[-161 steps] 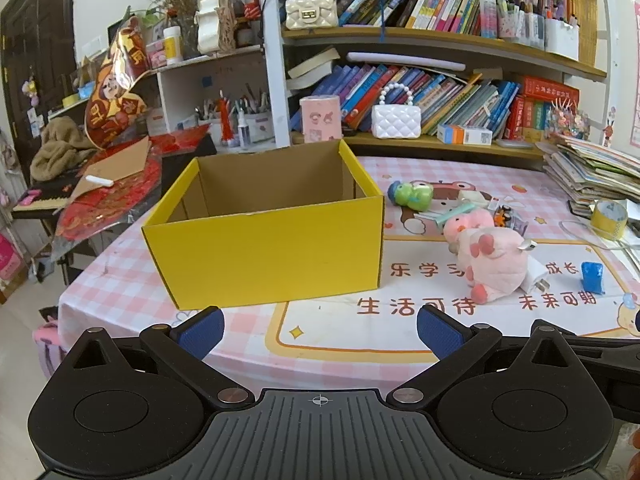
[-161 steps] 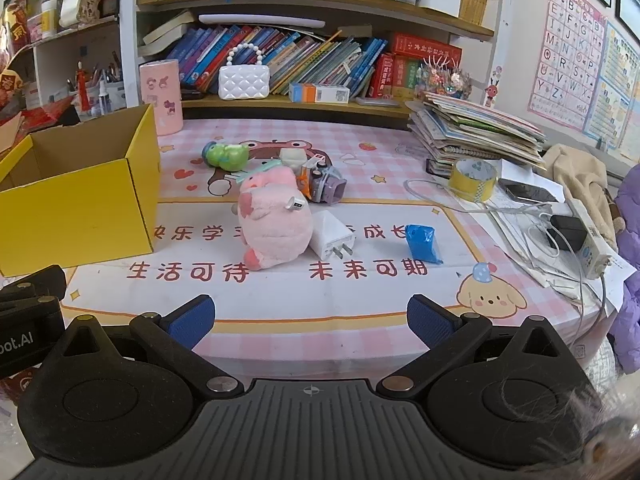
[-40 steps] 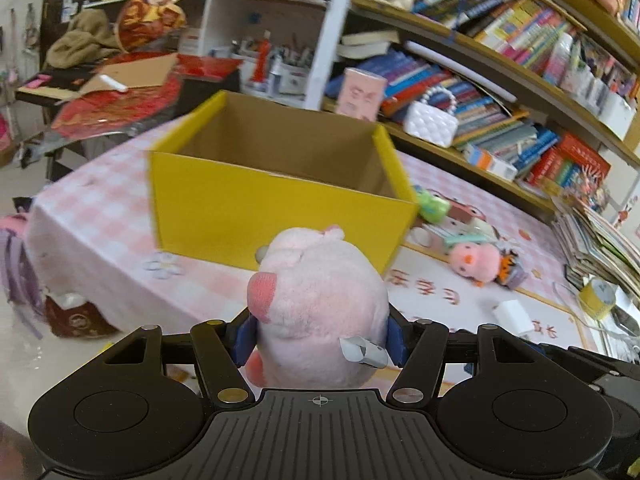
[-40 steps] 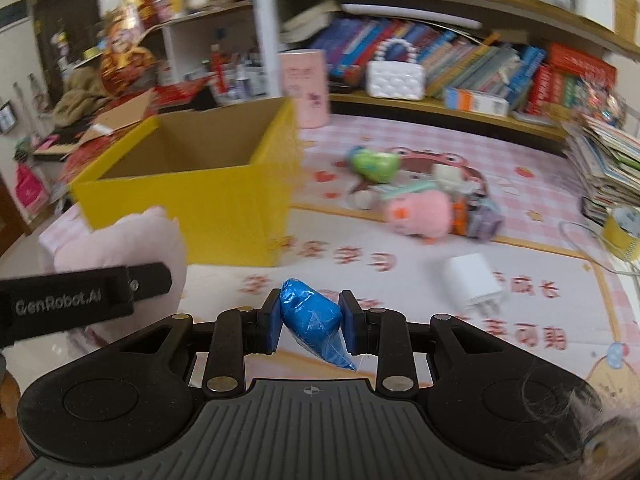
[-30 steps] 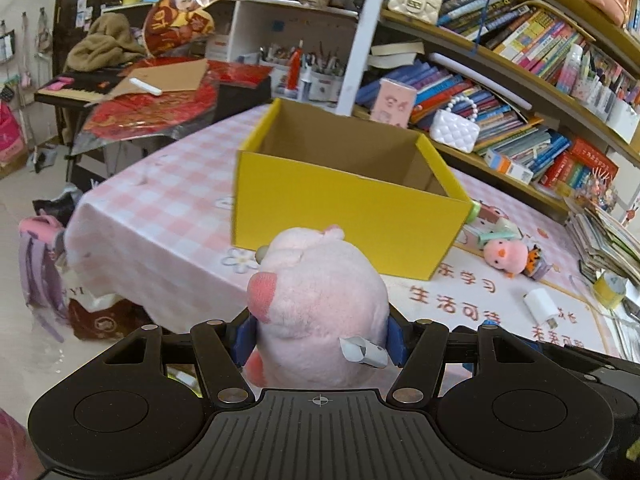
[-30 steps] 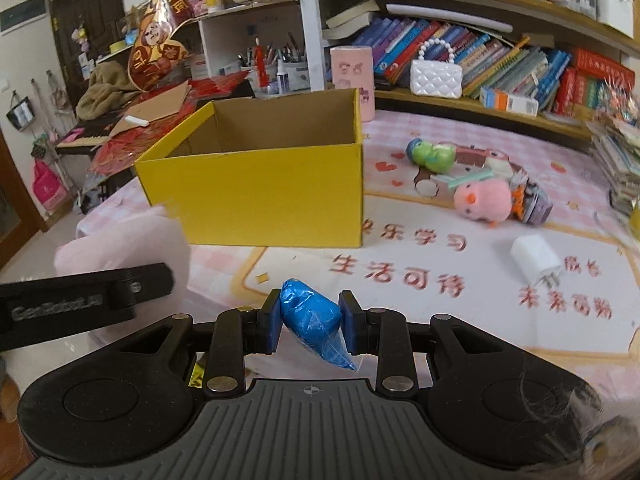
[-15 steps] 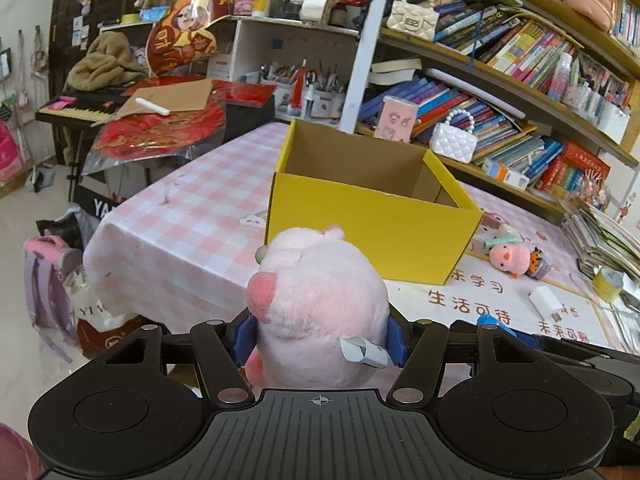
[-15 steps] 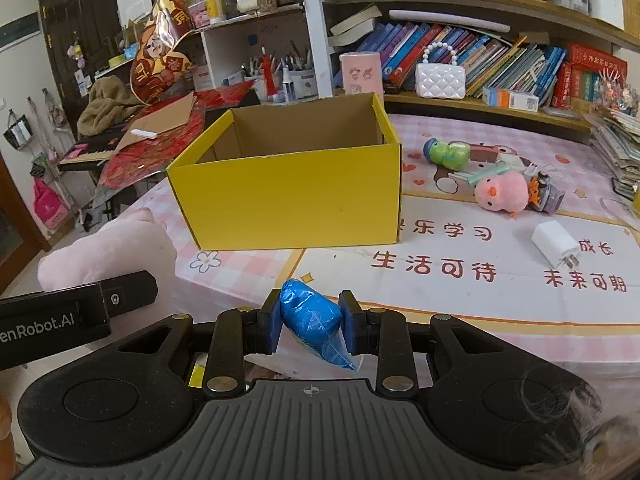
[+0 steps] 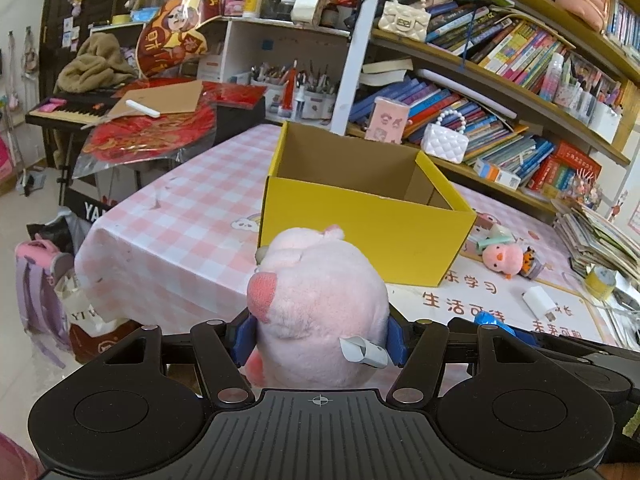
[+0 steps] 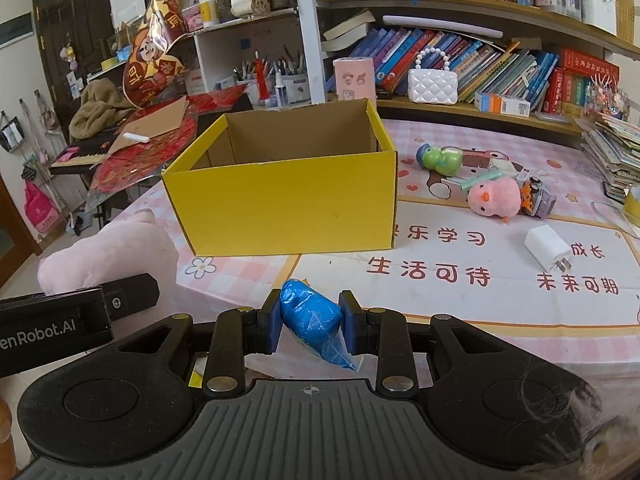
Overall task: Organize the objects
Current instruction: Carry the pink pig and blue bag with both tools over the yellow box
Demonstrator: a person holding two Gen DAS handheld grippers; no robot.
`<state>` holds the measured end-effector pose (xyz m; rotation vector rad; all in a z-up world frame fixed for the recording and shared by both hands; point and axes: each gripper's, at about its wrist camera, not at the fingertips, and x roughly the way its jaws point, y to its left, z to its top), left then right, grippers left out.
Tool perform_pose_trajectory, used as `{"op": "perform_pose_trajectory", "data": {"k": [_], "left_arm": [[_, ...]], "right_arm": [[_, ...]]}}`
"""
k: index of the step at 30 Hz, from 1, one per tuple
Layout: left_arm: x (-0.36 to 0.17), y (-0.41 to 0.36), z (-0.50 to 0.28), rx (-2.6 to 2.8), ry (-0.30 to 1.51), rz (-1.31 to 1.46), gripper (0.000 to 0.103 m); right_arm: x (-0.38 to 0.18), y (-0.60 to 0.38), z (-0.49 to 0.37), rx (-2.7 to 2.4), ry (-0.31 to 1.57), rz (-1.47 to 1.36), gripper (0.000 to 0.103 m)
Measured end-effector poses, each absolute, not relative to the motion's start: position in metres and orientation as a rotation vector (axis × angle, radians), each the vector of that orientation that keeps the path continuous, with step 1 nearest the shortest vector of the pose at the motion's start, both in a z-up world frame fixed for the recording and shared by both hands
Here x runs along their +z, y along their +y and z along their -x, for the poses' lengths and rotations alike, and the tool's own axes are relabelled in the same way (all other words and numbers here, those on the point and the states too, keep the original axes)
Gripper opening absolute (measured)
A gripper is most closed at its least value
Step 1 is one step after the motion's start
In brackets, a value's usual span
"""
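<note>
While your left gripper (image 9: pixel 318 336) is clamping the pink pig plush (image 9: pixel 320 308) and your right gripper (image 10: pixel 310 322) is pinching the blue packet (image 10: pixel 310 320) with narrow jaws, you are carrying both toward the empty yellow cardboard box (image 10: pixel 284 200) ahead, needing lift over its near wall before release.

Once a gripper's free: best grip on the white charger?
Grip the charger across its body's two long flat sides, coming from above. It lies flat on the mat with its prongs at the near right end, so keep the pads on the plain block, away from the prongs. Nothing crowds it.
</note>
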<state>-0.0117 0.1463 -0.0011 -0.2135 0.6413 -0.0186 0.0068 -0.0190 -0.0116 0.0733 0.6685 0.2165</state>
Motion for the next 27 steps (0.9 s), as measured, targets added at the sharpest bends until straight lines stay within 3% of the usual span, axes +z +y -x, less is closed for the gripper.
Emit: {"op": "perform_pose_trajectory", "data": {"k": [20,27], "left_arm": [[-0.002,0.145,0.003,-0.041,0.647,0.213,0.061],[0.017,0.145,-0.014,-0.065,0.562,0.210,0.061]], "right_arm": [[-0.014,-0.016,-0.021,0.216,0.707,-0.047,0.027],[-0.003,-0.018,-0.037,0.209,0.655,-0.070,0.027]]}}
